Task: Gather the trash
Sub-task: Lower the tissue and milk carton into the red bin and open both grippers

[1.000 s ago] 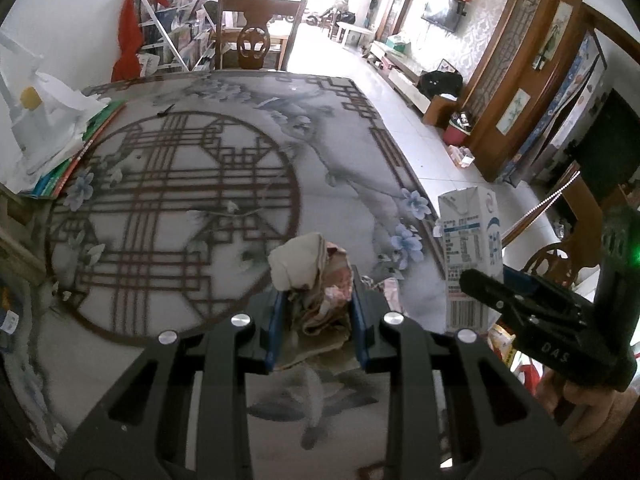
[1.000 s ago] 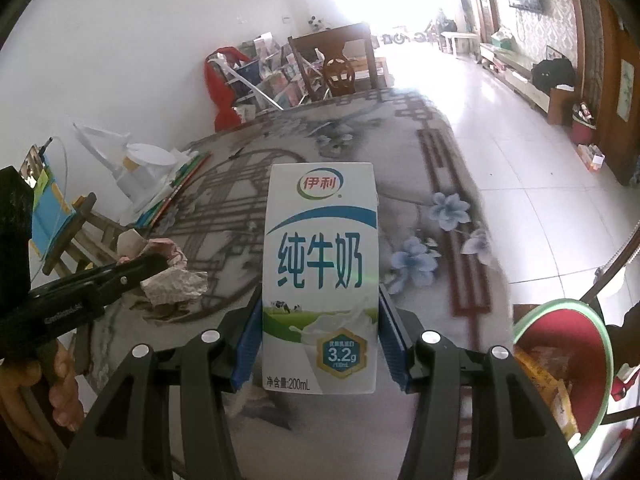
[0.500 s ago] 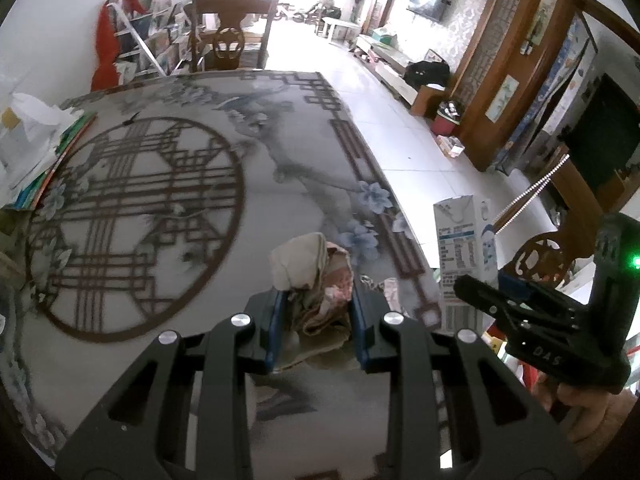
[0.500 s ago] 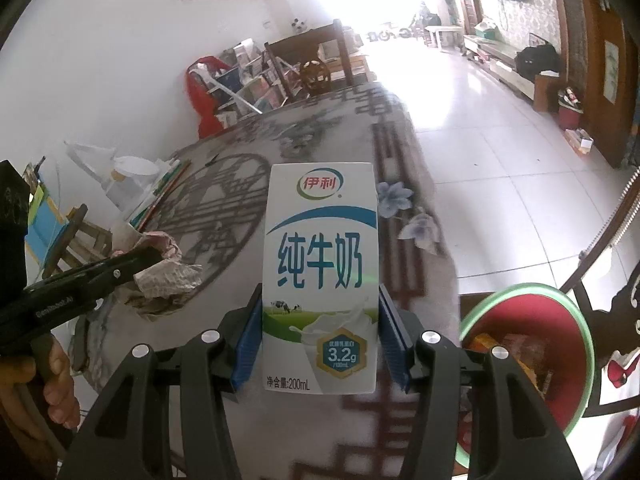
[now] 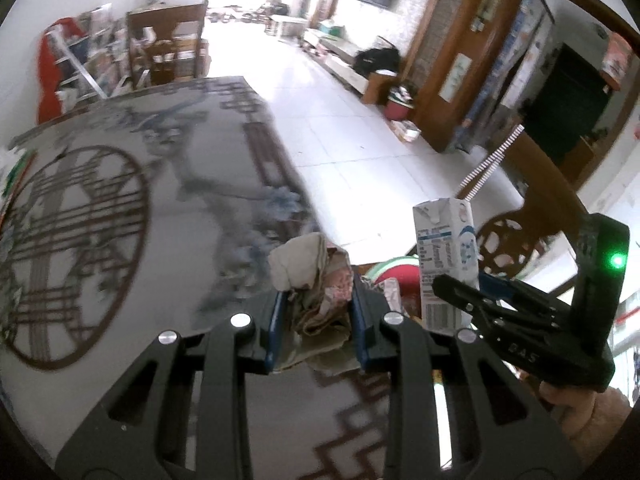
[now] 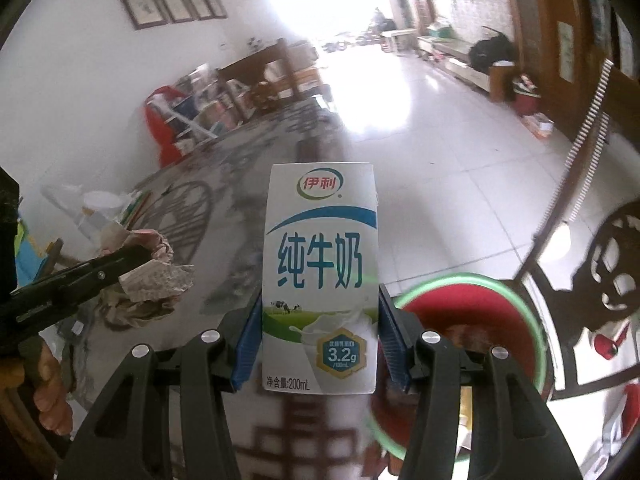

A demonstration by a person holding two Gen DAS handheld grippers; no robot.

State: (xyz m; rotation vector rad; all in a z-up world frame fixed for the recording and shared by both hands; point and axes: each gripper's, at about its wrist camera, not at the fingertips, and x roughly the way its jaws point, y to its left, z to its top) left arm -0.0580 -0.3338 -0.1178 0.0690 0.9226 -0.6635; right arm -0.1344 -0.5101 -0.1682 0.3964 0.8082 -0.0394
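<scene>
My left gripper (image 5: 316,326) is shut on a crumpled wad of paper trash (image 5: 316,280), held above the table's right edge. It also shows at the left of the right wrist view (image 6: 148,268). My right gripper (image 6: 318,350) is shut on a white and blue 200 mL milk carton (image 6: 320,276), held upright; the carton also shows in the left wrist view (image 5: 446,264). A red bin with a green rim (image 6: 520,312) stands on the floor just right of the carton, with trash inside; part of it shows in the left wrist view (image 5: 396,270).
The table (image 5: 140,240) has a grey patterned cloth. A dark wooden chair (image 6: 608,264) stands right of the bin. Papers and a white bag (image 6: 96,208) lie at the table's far left. White tiled floor (image 5: 340,140) stretches beyond the table.
Both grippers have swung right with their loads, from over the table to its right edge. The red bin is now close below and beside the carton.
</scene>
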